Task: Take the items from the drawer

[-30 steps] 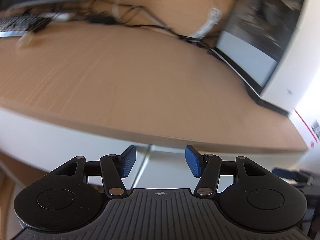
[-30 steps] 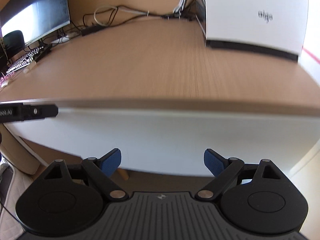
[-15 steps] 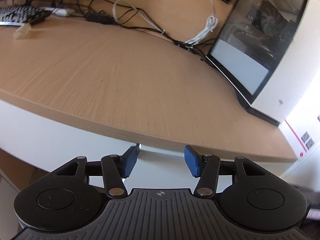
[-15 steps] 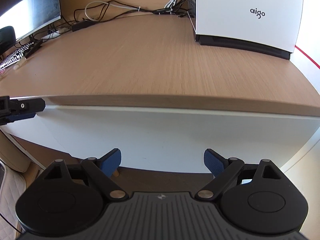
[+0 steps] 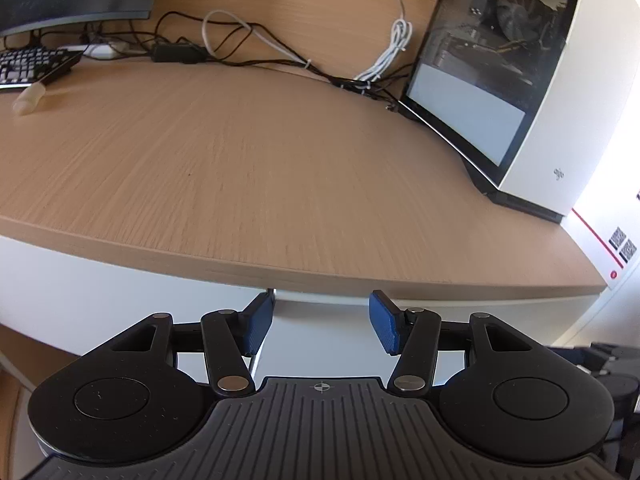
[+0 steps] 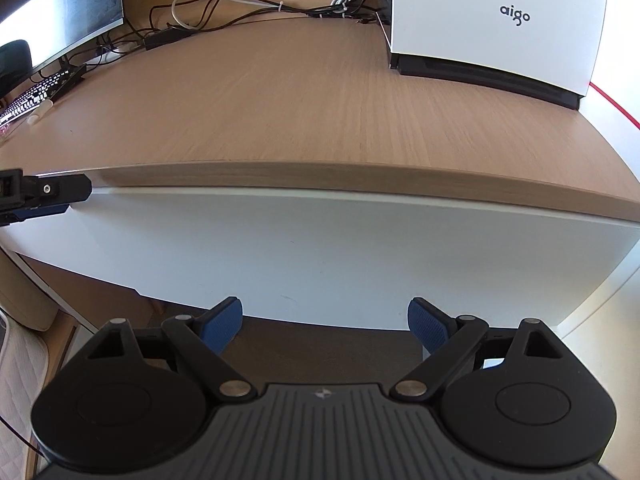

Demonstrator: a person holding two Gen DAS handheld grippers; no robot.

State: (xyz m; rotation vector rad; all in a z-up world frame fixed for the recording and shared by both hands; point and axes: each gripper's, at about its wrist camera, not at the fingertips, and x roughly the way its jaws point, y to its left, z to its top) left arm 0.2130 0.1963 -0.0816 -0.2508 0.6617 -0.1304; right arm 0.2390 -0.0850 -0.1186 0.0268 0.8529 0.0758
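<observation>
Drawer not yet opened, nothing taken out.

The white drawer front [image 6: 320, 248] is seen shut under the counter's [image 6: 304, 112] front edge. The left tongs [image 5: 321, 320] are held parted and empty at its top left corner; the right tongs [image 6: 325, 322] gape empty below it. No items are visible.

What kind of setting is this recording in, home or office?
Probably an office or home computer desk; which one isn't clear. A wooden desk carries a white aigo PC case, a monitor, a keyboard and tangled cables.
</observation>
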